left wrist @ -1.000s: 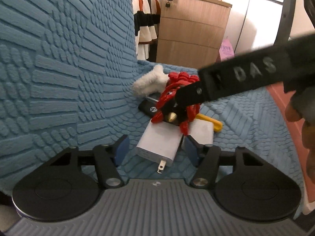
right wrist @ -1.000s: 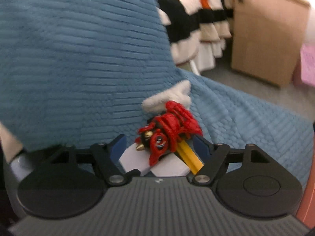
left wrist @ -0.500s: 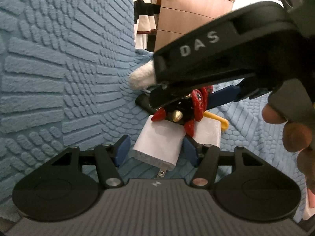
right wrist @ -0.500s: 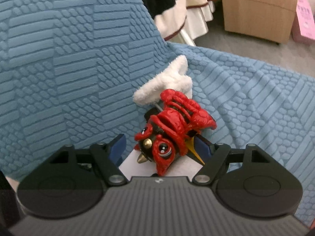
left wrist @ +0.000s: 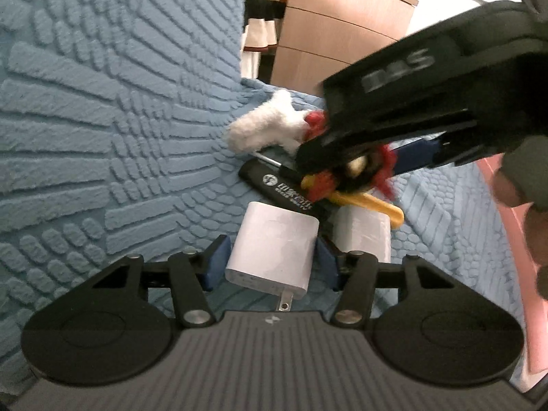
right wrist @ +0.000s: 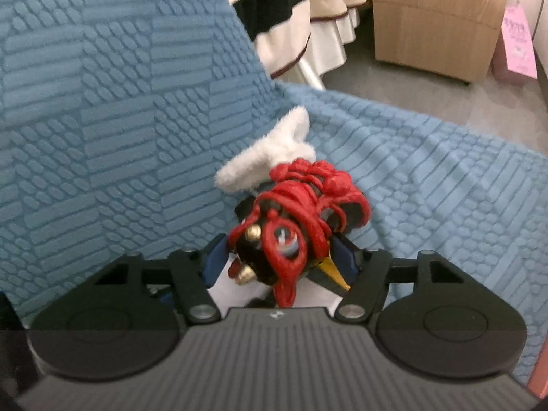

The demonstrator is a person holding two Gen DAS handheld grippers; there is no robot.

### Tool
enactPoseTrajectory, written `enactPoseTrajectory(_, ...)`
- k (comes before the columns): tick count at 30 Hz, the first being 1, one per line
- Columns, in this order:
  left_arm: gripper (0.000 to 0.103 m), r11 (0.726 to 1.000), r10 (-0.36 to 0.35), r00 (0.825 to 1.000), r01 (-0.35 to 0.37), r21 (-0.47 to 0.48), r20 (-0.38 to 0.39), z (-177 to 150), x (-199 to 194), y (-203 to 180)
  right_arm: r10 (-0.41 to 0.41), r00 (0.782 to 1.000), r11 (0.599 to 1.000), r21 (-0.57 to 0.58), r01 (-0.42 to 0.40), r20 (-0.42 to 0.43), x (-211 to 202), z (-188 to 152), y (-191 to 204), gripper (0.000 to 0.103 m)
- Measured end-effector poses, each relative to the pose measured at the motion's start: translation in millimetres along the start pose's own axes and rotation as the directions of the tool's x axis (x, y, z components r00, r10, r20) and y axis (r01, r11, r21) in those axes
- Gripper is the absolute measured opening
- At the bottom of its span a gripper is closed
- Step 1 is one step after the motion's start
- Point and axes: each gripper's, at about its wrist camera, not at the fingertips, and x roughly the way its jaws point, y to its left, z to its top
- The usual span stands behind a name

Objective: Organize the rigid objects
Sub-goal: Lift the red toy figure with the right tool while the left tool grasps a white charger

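A white charger block (left wrist: 274,250) with metal prongs sits between my left gripper's (left wrist: 270,262) blue pads, which press its two sides. My right gripper (right wrist: 281,257) is shut on a red and black toy figure (right wrist: 294,219) and holds it above the pile; it also shows in the left wrist view (left wrist: 349,171), under the right gripper's black body. A second white block (left wrist: 363,233), a yellow piece (left wrist: 370,203) and a black screwdriver handle (left wrist: 284,188) lie on the blue textured cover (left wrist: 102,137).
A white fluffy item (left wrist: 263,126) lies behind the pile, also in the right wrist view (right wrist: 267,150). The sofa back (right wrist: 102,85) rises on the left. A wooden cabinet (right wrist: 435,17), hanging clothes (right wrist: 291,10) and a pink box (right wrist: 519,41) stand beyond.
My right gripper has closed on the red toy and lifted it off the pile. My left gripper has moved in around the white charger block.
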Motion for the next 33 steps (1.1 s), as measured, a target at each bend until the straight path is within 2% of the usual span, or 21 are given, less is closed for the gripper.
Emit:
enactPoseTrajectory(5, 0.059, 0.999, 0.002, 1.0, 0.0, -0.053, 0.024, 3.8, -8.3, 7.2, -0.045, 0.998, 0.999, 0.026, 0.044, 0.04, -20.7, 7.8, -9.8, 0.063)
enactPoseTrajectory(9, 0.058, 0.994, -0.029, 0.998, 0.034, -0.1, 0.047, 7.6, -15.9, 9.0, -0.053, 0.996, 0.997, 0.065, 0.048, 0.067, -38.9, 11.5, -20.4, 0.063)
enactPoseTrajectory(17, 0.057, 0.992, -0.089, 0.992, 0.096, -0.087, 0.088, 12.1, -34.0, -7.4, -0.096, 0.989, 0.994, 0.068, 0.088, 0.11, -72.5, -1.4, -26.8, 0.062)
enactPoseTrajectory(25, 0.057, 0.99, -0.116, 0.988, 0.124, -0.073, 0.101, 9.7, -45.4, -25.5, -0.141, 0.981, 0.988, 0.079, 0.131, 0.131, -105.5, -31.7, -37.1, 0.063)
enactPoseTrajectory(30, 0.057, 0.983, -0.172, 0.98, 0.177, -0.044, 0.104, 4.7, -57.8, -35.2, -0.157, 0.981, 0.985, 0.087, 0.148, 0.115, -114.8, -60.6, -44.5, 0.063)
enactPoseTrajectory(33, 0.057, 0.983, -0.18, 0.979, 0.182, -0.016, 0.093, -0.5, -62.4, -46.5, -0.175, 0.98, 0.982, 0.093, 0.166, 0.096, -115.1, -78.6, -48.0, 0.063)
